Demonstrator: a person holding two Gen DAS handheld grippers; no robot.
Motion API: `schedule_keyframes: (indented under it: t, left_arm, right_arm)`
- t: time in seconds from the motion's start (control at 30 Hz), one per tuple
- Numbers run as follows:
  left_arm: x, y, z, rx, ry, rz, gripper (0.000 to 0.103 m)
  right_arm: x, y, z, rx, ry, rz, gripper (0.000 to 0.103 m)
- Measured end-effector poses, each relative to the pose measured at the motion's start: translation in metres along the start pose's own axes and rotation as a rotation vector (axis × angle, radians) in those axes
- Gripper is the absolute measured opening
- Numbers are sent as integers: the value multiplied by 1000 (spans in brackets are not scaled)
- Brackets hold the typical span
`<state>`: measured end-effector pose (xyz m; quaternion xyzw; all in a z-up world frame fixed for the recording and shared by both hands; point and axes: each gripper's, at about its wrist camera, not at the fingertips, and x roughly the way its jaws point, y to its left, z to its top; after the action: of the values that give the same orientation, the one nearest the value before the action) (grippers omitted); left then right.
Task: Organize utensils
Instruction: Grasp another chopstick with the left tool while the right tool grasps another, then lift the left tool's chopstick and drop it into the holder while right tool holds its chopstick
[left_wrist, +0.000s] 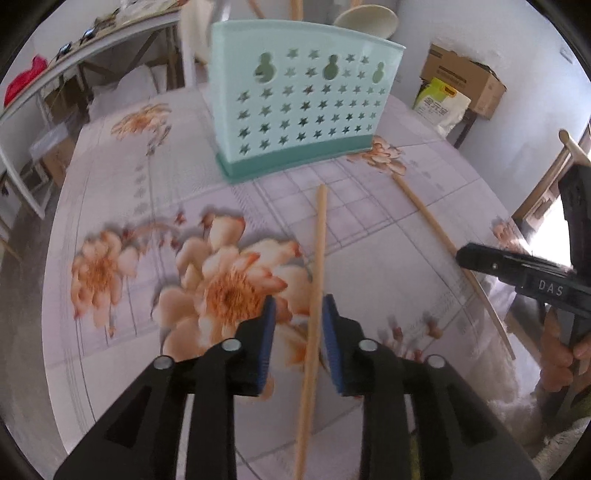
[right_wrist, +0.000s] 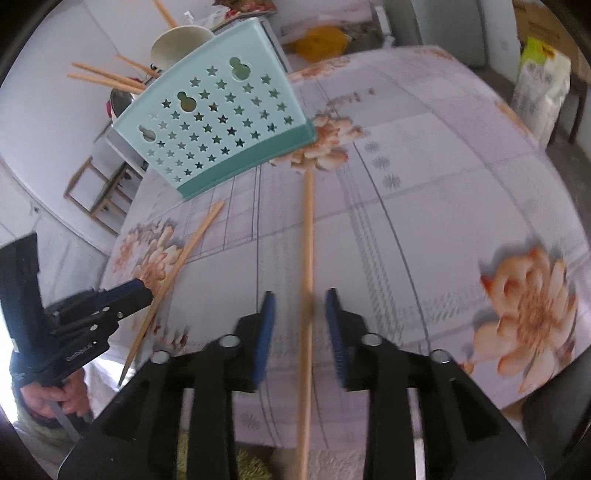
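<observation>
Now, your left gripper (left_wrist: 298, 321) has its fingers parted with a wooden chopstick (left_wrist: 314, 295) lying on the counter (left_wrist: 369, 221) between the blue pads, nearer the right pad, not yet clamped. Centre it, then close squarely. Your right gripper (right_wrist: 300, 317) is likewise open and straddles the second chopstick (right_wrist: 307, 240), which runs straight ahead from the fingers towards the mint star-punched utensil holder (right_wrist: 218, 122). Close low on the stick, lift level, and mind that it may roll as the pads meet it.
</observation>
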<state>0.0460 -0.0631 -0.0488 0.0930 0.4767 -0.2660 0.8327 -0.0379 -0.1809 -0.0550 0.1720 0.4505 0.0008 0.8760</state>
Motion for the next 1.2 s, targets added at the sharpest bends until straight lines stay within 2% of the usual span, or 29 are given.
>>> schedule_keyframes:
  t: [0.13, 0.23, 0.33, 0.53, 0.67, 0.83, 0.93, 1.2]
  left_arm:
    - [18, -4, 11, 42, 24, 19, 27]
    - [27, -6, 20, 69, 6, 44, 27]
    - [33, -4, 31, 61, -4, 50, 27]
    - [44, -1, 46, 57, -31, 78, 26]
    - [48, -2, 52, 55, -48, 90, 20]
    - [50, -10, 54, 97, -53, 97, 8]
    - [50, -13, 53, 107, -58, 107, 6]
    - [40, -10, 51, 72, -83, 81, 6]
  right_arm:
    - [14, 7, 13, -37, -4, -35, 33]
    - [24, 14, 22, -68, -16, -73, 32]
    - [30, 17, 29, -83, -26, -96, 32]
    - [41, 20, 41, -121, -57, -155, 26]
    - [45, 21, 44, -131, -75, -189, 20]
    - [46, 22, 45, -131, -91, -224, 11]
    - [46, 17, 47, -106, -88, -217, 6]
    - [37, 4, 43, -10, -90, -107, 5]
